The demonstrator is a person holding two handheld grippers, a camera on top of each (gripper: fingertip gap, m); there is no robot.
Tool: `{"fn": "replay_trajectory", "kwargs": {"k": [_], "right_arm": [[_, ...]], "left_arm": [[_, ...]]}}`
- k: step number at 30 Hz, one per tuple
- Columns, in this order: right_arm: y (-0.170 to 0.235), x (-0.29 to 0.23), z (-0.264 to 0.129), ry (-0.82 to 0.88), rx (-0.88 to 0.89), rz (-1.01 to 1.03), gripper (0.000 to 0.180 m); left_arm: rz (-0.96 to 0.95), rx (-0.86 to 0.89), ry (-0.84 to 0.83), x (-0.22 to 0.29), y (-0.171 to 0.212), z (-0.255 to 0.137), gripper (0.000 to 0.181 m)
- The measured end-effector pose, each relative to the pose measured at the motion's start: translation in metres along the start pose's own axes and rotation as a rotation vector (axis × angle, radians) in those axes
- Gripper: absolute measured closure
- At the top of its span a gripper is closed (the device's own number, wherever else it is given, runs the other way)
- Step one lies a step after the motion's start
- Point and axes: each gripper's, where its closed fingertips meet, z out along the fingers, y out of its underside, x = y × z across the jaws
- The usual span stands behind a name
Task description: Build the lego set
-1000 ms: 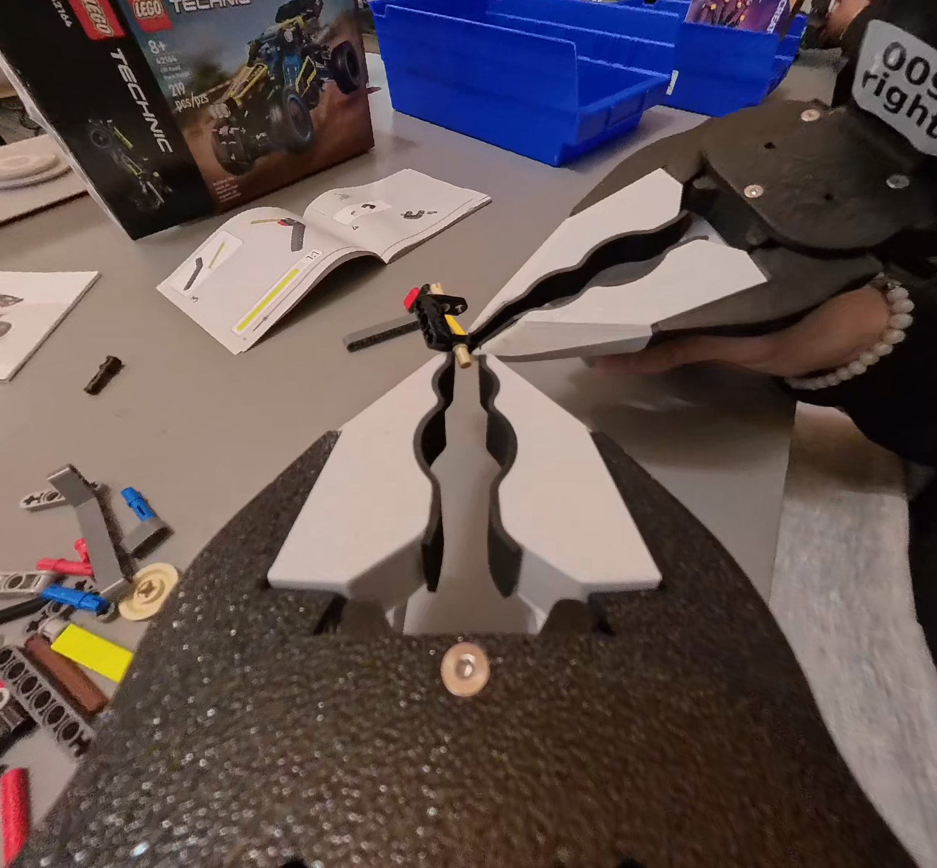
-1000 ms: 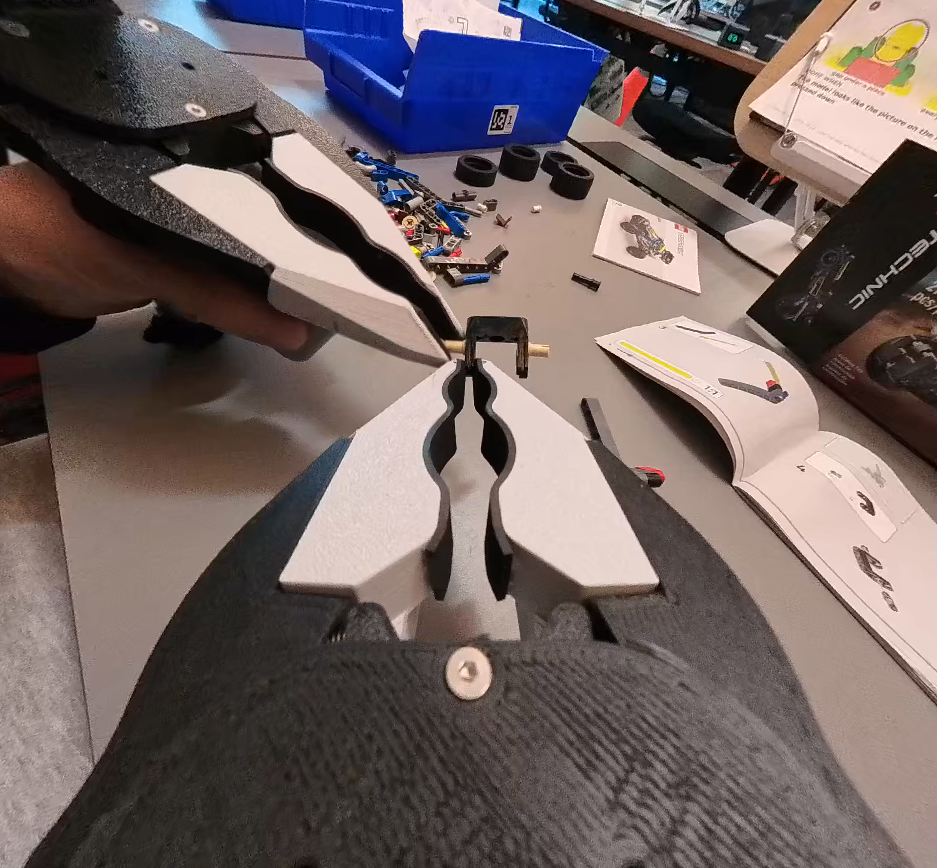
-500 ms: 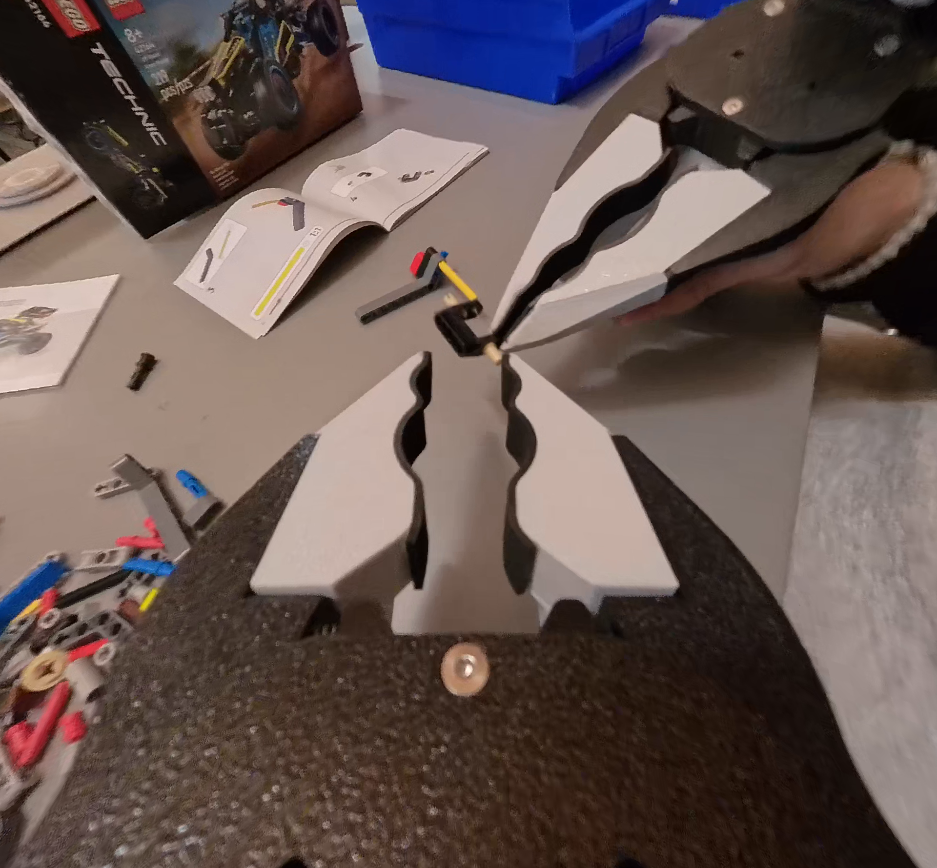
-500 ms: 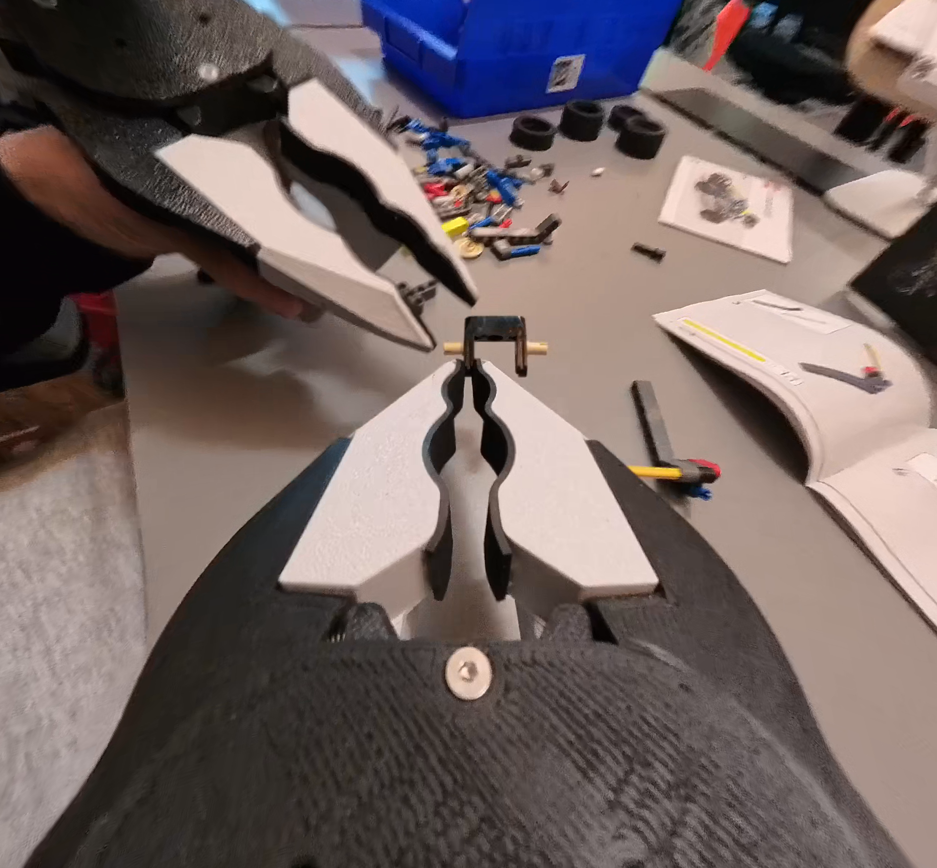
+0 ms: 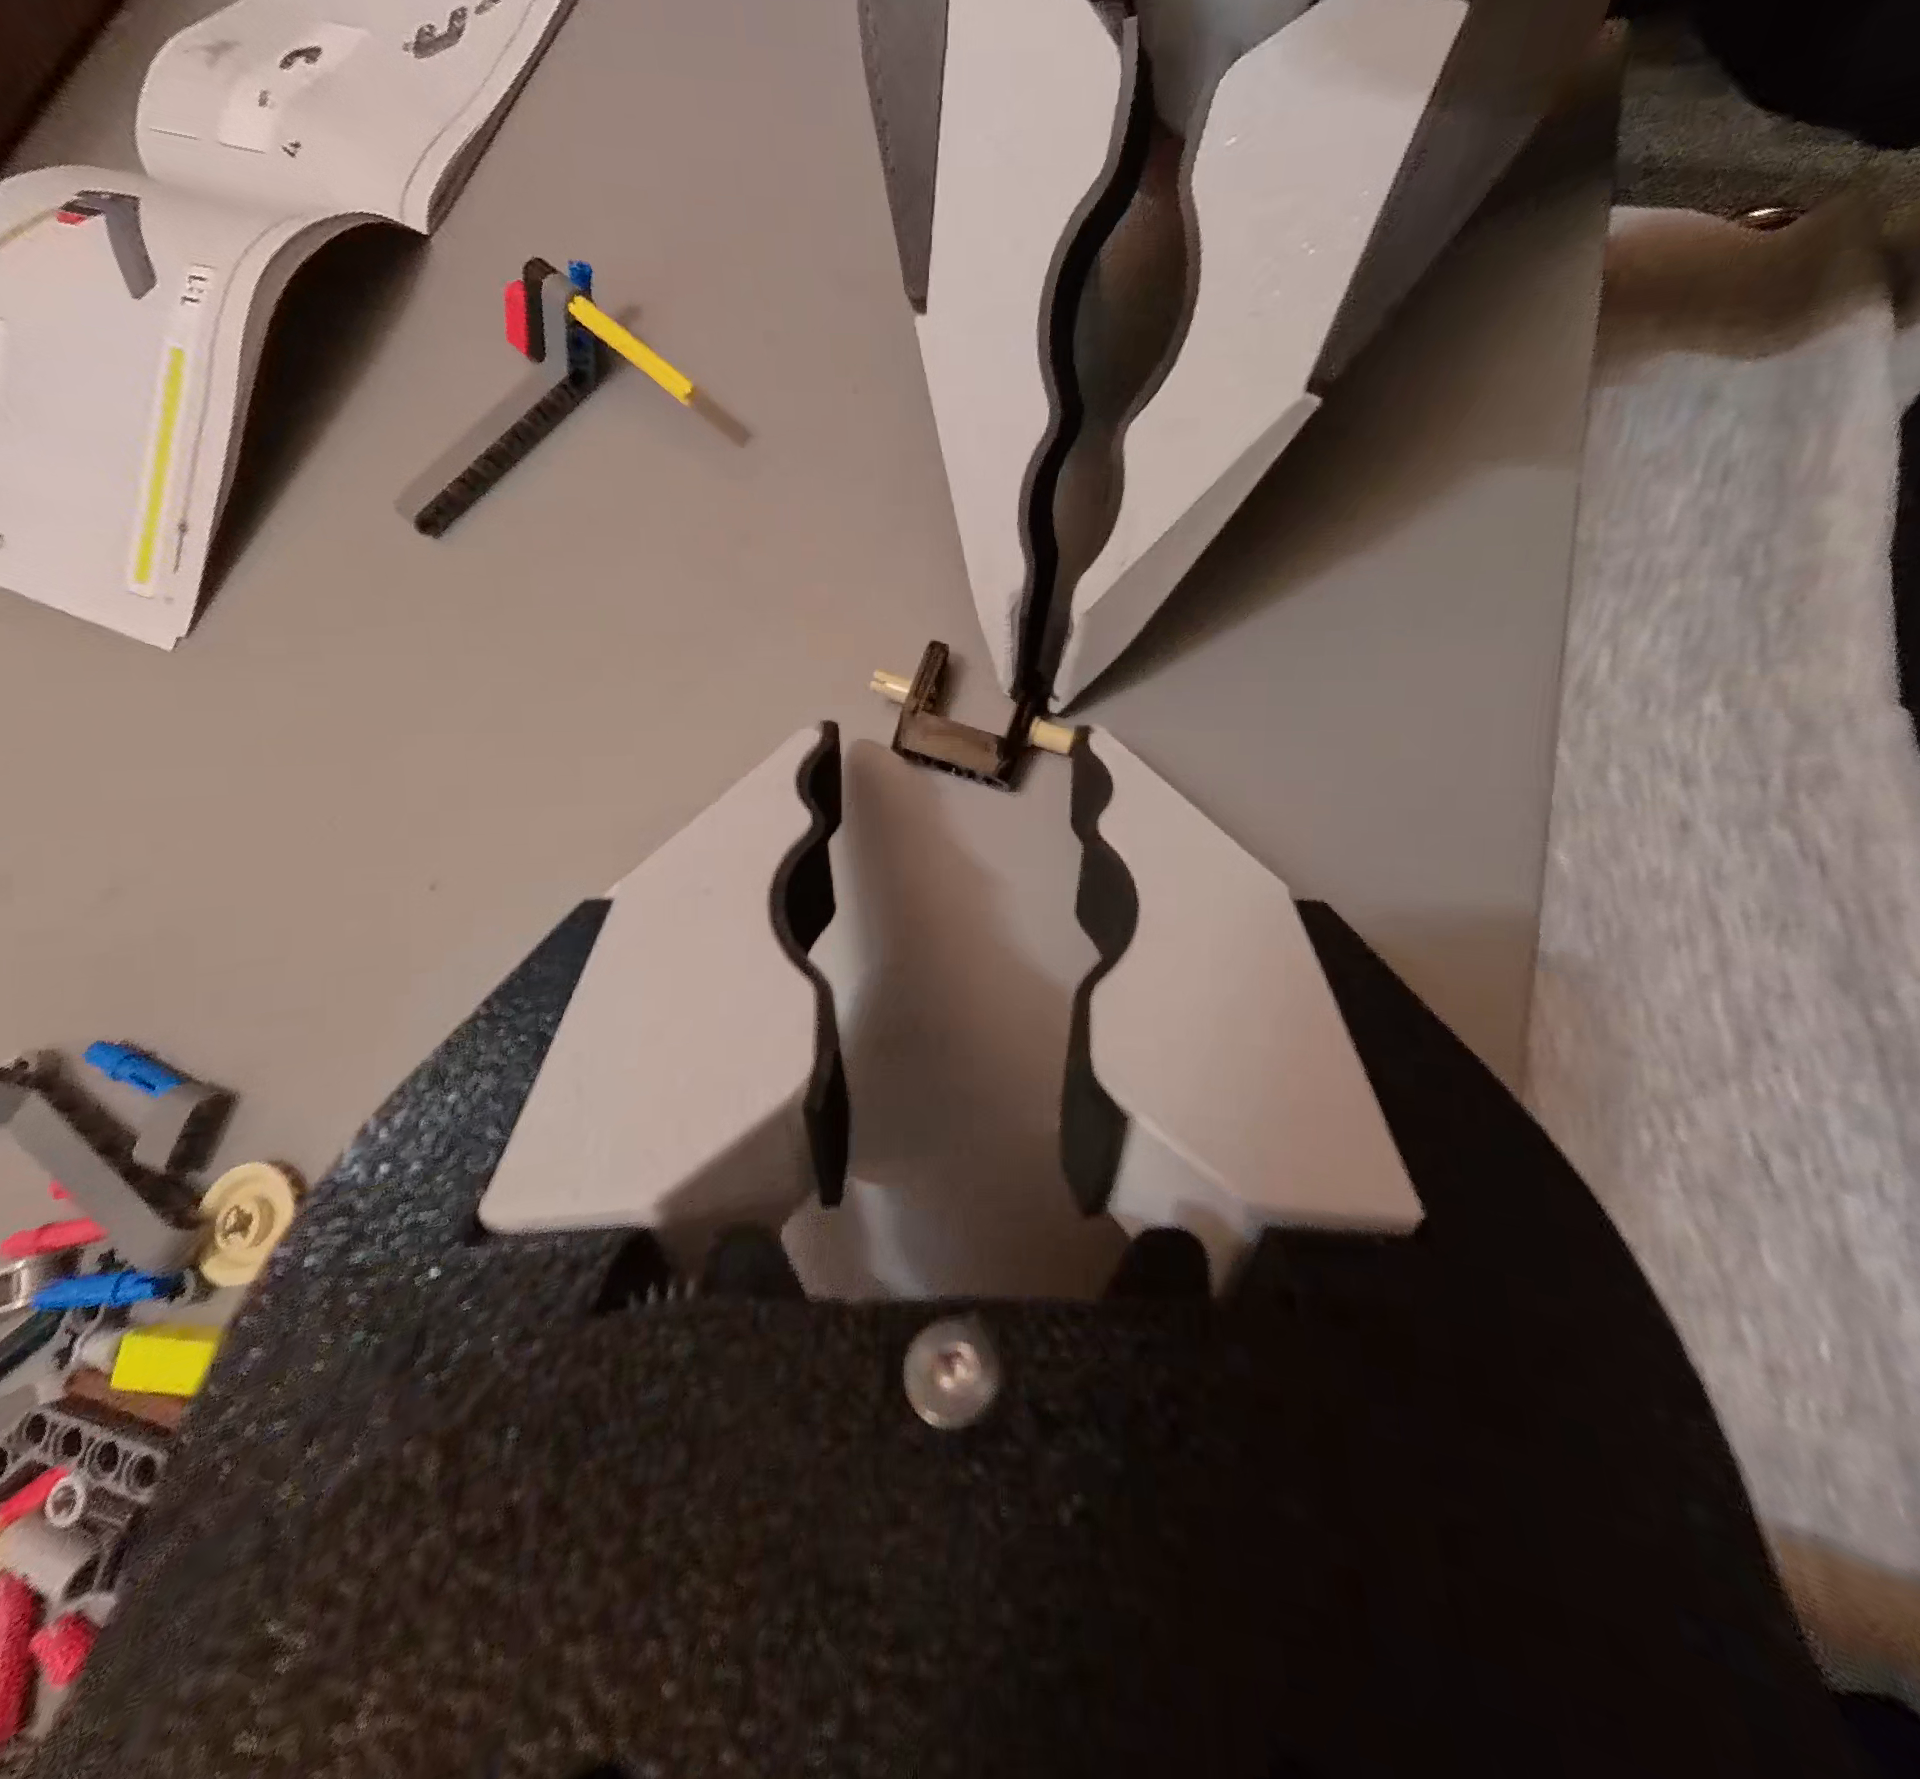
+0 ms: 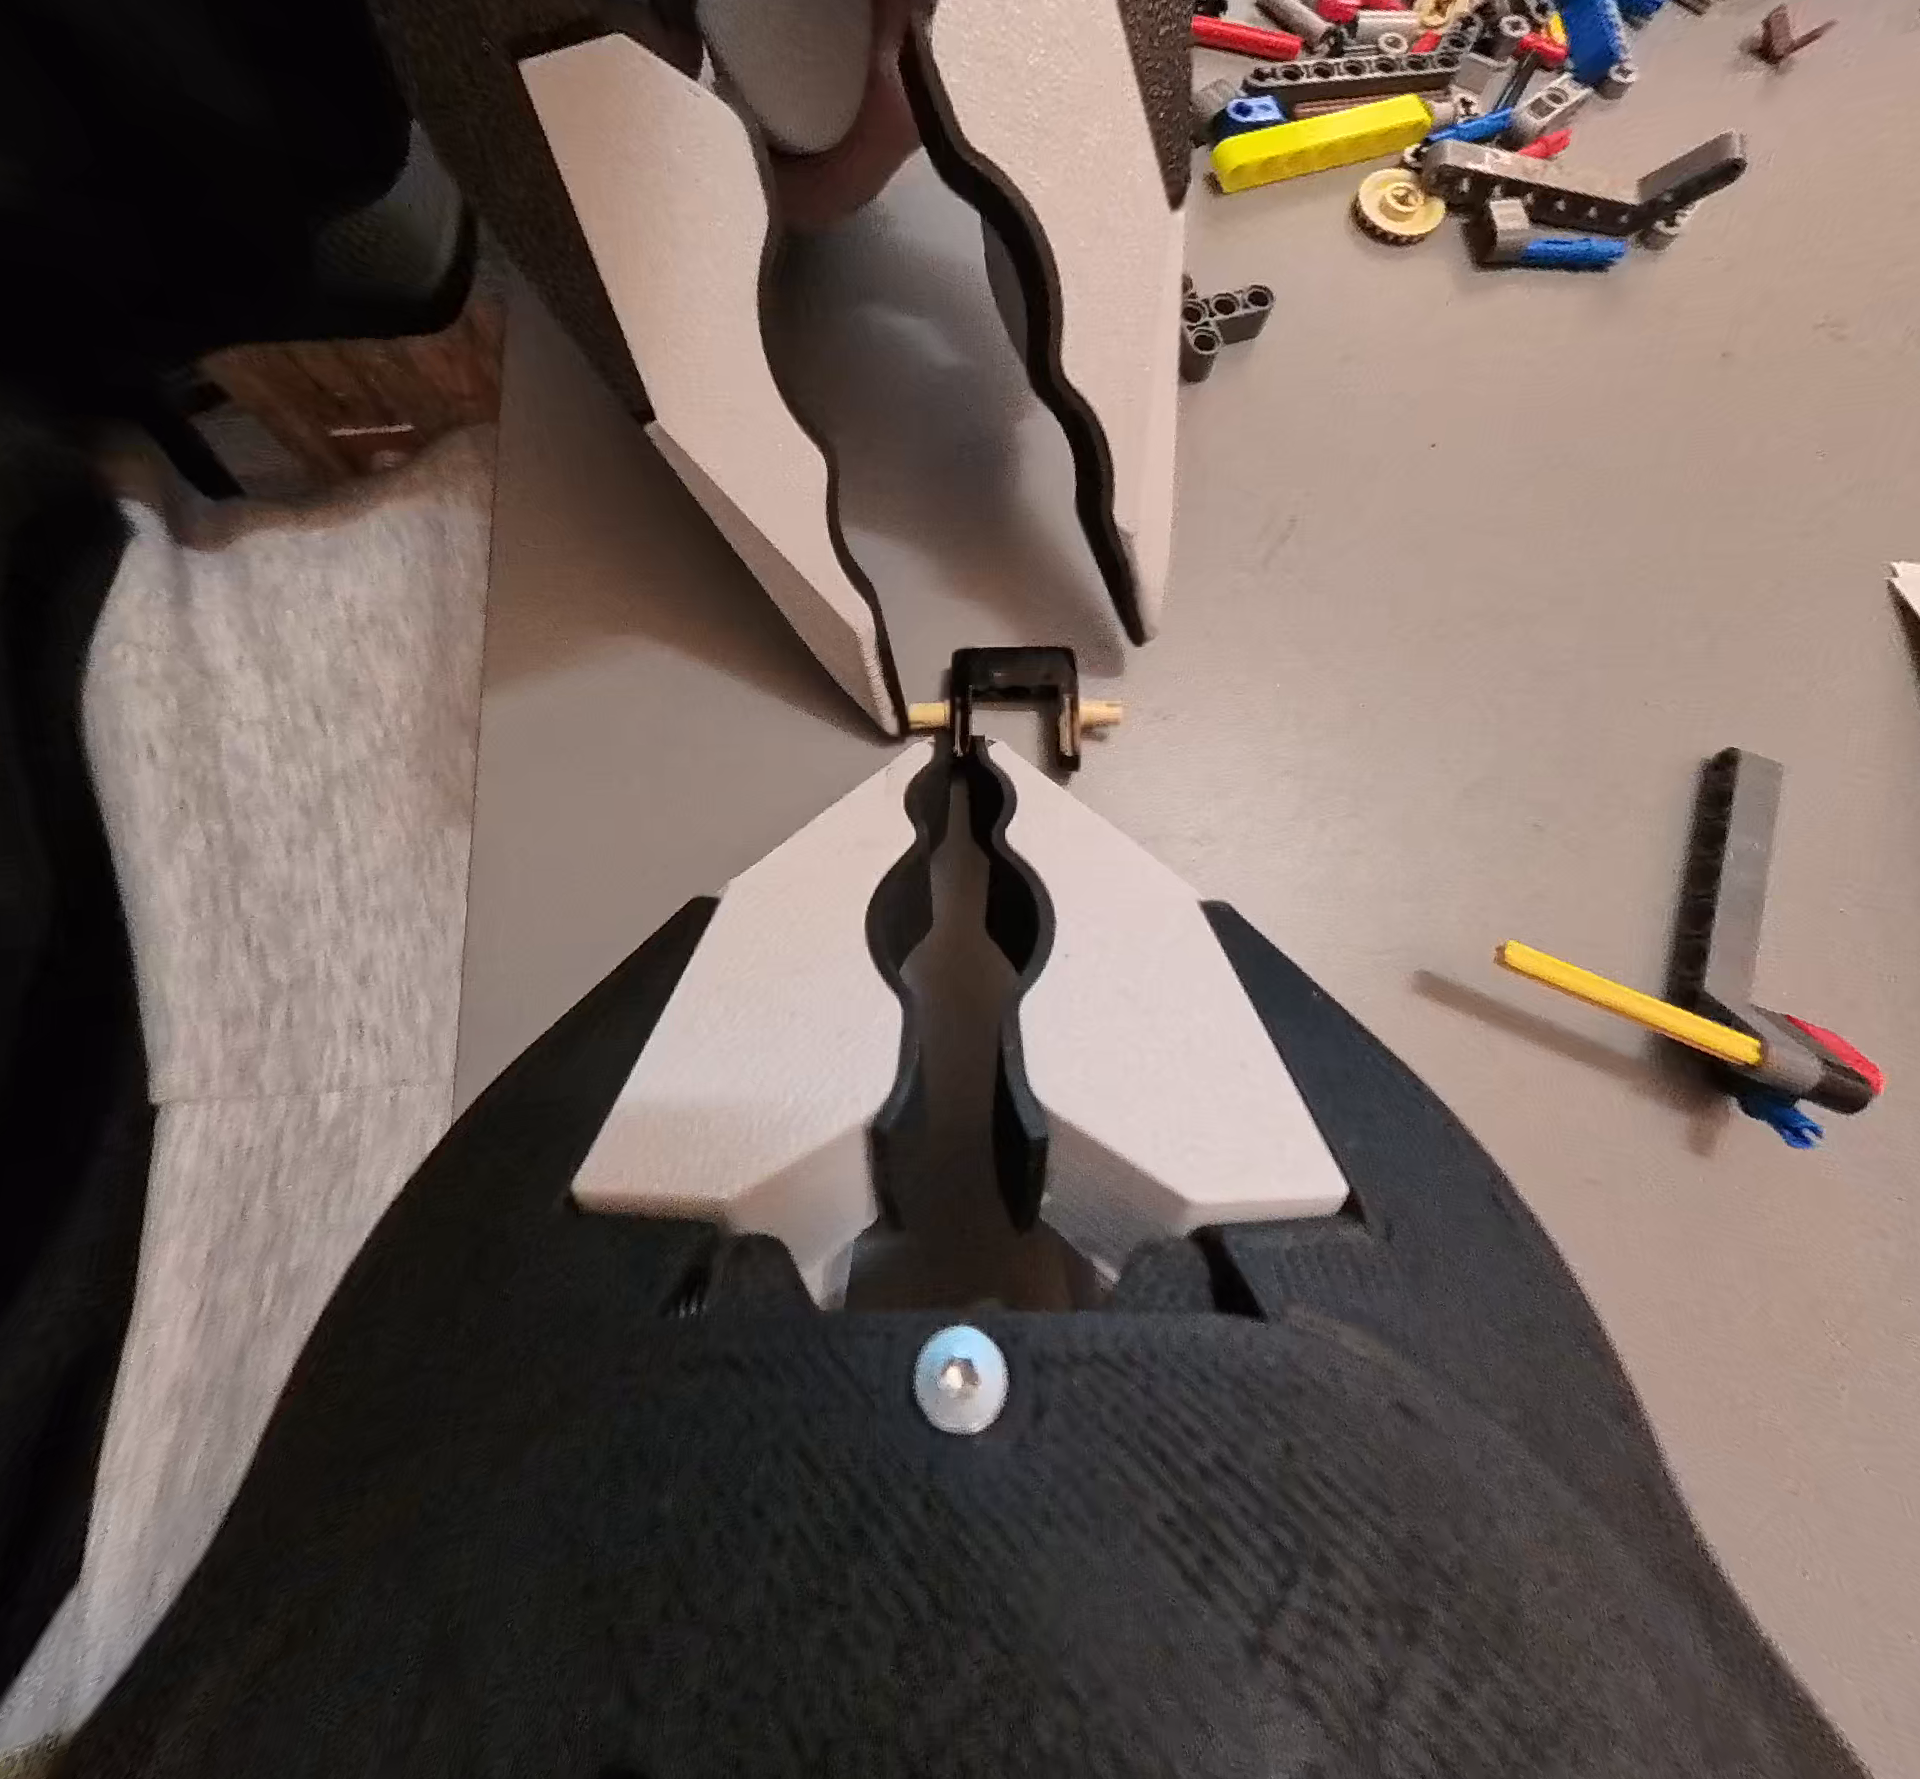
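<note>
Right gripper [image 6: 961, 761] jaws pinched the small black U-shaped Lego bracket with tan pegs [image 6: 1013, 690] above the grey bench [image 6: 1455, 586]; left gripper [image 5: 951, 753] jaws were spread around it. Best: close squarely on the bracket, avoiding the pegs.

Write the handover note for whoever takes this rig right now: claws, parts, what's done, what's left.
Right claw: shut on the black U-shaped bracket, pinching one of its arms; a tan pin sticks out each side. It is held above the table.
Left claw: open, tips either side of the bracket, gripping nothing.
Sub-assembly (grey beam, yellow axle, red and blue bits) lies on the table. Loose parts pile beyond; instruction booklet open.
Done: pins in bracket, small sub-assembly built.
Left: likely joining the bracket on, then most of the set.
</note>
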Motion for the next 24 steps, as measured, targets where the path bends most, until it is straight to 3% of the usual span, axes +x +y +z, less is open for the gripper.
{"fn": "replay_trajectory", "kwargs": {"k": [9,24], "right_arm": [[0.003,-0.006,-0.005,-0.157,0.000,0.028,0.178],[0.004,-0.006,-0.005,-0.221,-0.004,0.042,0.178]], "left_arm": [[-0.017,-0.004,0.073,0.011,-0.001,0.002,0.145],[-0.047,-0.008,0.101,0.014,-0.002,0.004,0.149]]}}
